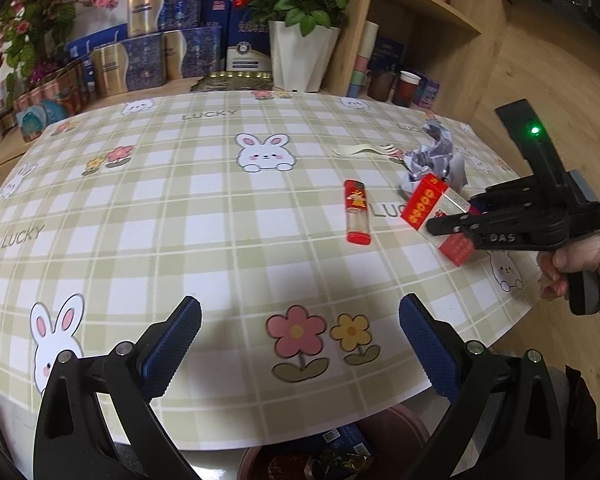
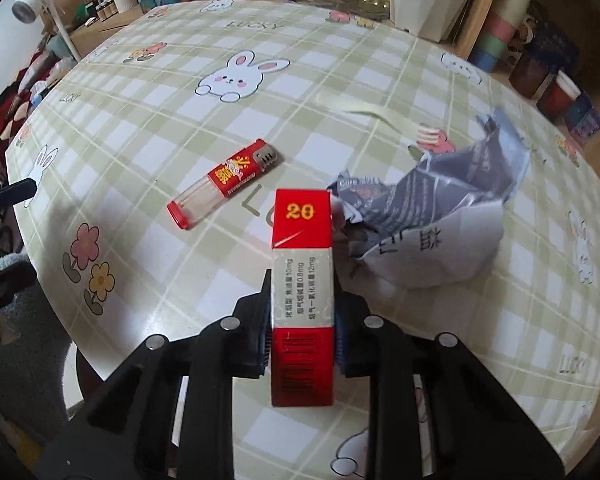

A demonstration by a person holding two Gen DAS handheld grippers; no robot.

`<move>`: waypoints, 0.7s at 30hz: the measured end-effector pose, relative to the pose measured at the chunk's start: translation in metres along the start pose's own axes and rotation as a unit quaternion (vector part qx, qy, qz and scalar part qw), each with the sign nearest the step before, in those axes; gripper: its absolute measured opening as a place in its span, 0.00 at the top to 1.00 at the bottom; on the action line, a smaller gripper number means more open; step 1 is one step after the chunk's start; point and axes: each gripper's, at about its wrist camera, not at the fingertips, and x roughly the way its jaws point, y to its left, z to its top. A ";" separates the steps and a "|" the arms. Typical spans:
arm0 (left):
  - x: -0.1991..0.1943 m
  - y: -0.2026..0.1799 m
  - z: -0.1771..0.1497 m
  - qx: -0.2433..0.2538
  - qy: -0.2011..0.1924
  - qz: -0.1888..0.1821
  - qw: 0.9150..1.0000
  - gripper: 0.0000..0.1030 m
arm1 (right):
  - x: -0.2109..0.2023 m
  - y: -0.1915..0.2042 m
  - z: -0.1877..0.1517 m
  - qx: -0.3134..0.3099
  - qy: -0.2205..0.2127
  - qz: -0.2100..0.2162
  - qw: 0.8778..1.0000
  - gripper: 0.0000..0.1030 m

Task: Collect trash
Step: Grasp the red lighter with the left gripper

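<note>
A red and white cigarette box (image 2: 302, 276) stands between the blue pads of my right gripper (image 2: 302, 344), which is shut on it; the box (image 1: 430, 204) and that gripper (image 1: 460, 224) also show at the right of the left wrist view. Just right of the box lies a crumpled grey and white wrapper (image 2: 440, 216), seen behind it as the wrapper (image 1: 436, 160). A red lighter (image 2: 224, 184) lies flat left of the box, the same lighter (image 1: 357, 216). A pale paper strip (image 2: 364, 110) lies farther back. My left gripper (image 1: 300, 340) hangs open over the near table edge, holding nothing.
The round table carries a checked cloth (image 1: 180, 220) with rabbits and flowers. Boxes (image 1: 156, 52) and a white flower pot (image 1: 302, 56) line the far side, with a wooden shelf (image 1: 420, 20) at the right. A brown bin (image 1: 340, 452) with wrappers sits below the near edge.
</note>
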 end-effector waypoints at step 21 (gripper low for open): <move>0.102 -0.049 0.068 0.075 0.085 -0.032 0.993 0.55 | -0.068 -0.024 -0.073 0.175 -0.176 0.052 0.967 0.75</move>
